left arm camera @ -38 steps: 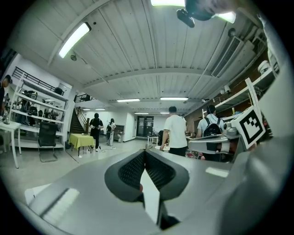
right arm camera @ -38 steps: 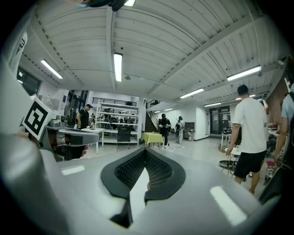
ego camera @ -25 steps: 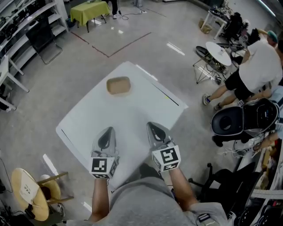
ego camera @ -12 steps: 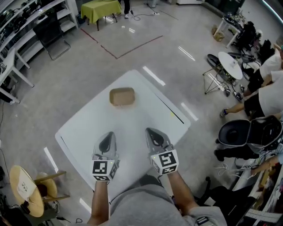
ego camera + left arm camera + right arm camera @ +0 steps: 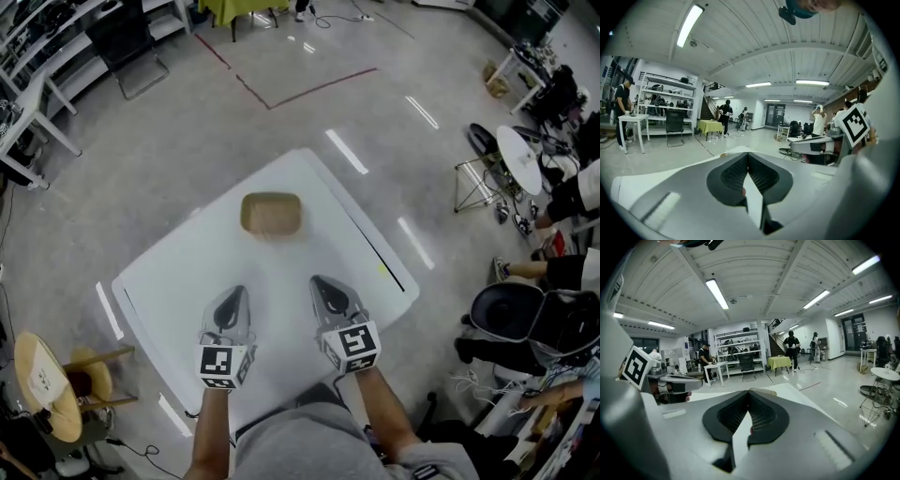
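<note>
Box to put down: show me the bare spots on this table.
Bare: the white table left of the brown tray, right of it, and the strip between it and the left tool and right tool. Crowded only under those tools.

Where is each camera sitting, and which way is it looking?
Head view: on the person's head, facing steeply down at the white table and brown tray; forearms, left gripper and right gripper show.
Left gripper view: on the left gripper, facing along its shut jaws across the table into the hall; the right gripper's marker cube shows at right.
Right gripper view: on the right gripper, facing likewise; the left gripper's marker cube shows at left.
Shared: both gripper views show the yellow-green table.
</note>
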Available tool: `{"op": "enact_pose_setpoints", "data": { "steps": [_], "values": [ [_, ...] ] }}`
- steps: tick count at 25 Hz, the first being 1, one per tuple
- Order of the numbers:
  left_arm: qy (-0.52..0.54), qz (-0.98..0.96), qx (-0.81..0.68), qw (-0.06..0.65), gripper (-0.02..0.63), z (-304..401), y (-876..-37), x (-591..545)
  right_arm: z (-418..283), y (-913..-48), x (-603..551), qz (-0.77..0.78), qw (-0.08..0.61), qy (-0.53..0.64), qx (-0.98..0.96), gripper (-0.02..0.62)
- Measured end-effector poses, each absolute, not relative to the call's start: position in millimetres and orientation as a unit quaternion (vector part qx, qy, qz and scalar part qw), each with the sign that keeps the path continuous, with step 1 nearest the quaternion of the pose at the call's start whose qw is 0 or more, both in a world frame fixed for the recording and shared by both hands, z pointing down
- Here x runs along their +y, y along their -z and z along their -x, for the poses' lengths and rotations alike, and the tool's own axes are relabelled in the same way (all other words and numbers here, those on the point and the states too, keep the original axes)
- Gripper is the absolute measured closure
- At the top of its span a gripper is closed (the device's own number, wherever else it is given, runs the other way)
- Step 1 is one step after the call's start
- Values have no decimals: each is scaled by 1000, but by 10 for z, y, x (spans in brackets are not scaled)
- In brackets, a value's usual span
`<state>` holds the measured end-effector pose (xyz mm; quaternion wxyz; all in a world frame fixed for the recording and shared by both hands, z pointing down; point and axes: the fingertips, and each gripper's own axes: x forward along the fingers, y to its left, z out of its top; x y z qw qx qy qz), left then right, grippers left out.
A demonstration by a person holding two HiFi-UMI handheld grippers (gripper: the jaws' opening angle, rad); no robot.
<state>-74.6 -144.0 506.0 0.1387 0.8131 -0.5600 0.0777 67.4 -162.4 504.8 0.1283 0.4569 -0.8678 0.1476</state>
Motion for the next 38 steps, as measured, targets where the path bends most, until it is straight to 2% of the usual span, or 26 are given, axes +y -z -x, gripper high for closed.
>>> {"op": "enact_pose_setpoints", "data": {
  "steps": [25,34,35,36,38],
  "values": [
    [-110,-792,-565,204,595,816,-5978,-2028,-436,-6036,-2372,-425,157,-223,-863,592],
    [-117,-791,-564,206,595,840,-6026,-2071,-554,-6178,-2562,-435,136,-289,-842,589],
    [-118,-790,-565,206,595,847,-6031,-2079,-562,-6198,-2600,-433,133,-298,-840,562],
    [-119,-790,-565,207,595,853,-6038,-2085,-565,-6221,-2636,-428,129,-311,-839,499],
    [-121,-788,-565,210,595,848,-6058,-2084,-574,-6268,-2704,-418,115,-340,-834,463]
  ]
}}
